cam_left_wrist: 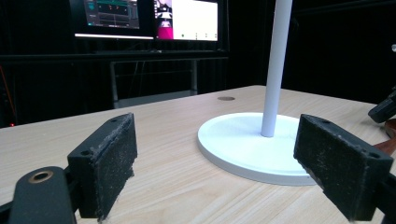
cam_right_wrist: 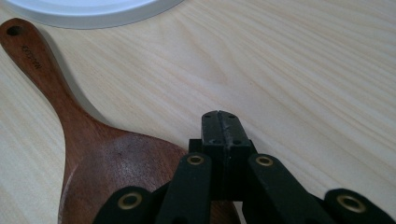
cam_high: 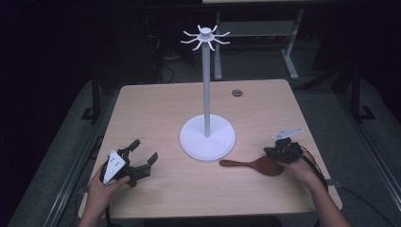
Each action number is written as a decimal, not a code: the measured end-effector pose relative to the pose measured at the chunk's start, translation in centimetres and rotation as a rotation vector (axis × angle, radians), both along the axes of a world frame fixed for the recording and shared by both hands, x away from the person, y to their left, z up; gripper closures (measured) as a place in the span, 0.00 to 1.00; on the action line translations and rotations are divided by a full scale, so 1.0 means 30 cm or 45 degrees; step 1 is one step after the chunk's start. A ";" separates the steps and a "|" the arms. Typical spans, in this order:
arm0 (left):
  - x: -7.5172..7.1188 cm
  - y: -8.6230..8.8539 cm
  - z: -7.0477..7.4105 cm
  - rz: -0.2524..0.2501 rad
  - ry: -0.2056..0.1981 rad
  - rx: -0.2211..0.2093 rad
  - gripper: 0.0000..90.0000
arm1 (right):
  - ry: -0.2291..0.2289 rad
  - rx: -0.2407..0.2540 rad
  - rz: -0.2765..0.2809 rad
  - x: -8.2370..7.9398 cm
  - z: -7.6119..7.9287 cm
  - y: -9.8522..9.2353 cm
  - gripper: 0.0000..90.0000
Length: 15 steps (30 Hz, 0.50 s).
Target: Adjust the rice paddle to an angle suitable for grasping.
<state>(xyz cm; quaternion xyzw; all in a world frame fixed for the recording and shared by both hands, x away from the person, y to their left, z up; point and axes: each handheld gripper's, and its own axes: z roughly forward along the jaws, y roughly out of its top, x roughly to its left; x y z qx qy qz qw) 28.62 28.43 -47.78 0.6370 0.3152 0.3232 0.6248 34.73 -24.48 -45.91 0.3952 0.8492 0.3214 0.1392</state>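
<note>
Table, white stand centre, wooden spoon near right.

I see the stand upright mid-table, hooks at its top. The dark spoon lies flat just right of the base, handle pointing left. My left gripper sits near left, jaws wide apart, nothing between them. My right gripper is over the spoon's bowl, jaws pressed together; no grip on it visible.

Pale matt wood-grain table; dark smooth wooden spoon; white smooth plastic-looking stand; 2 rough black jaw pads.
</note>
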 end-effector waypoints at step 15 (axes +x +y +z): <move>-0.001 0.000 -0.001 0.002 0.005 -0.006 0.14 | 0.055 0.010 0.029 -0.026 0.005 -0.021 1.00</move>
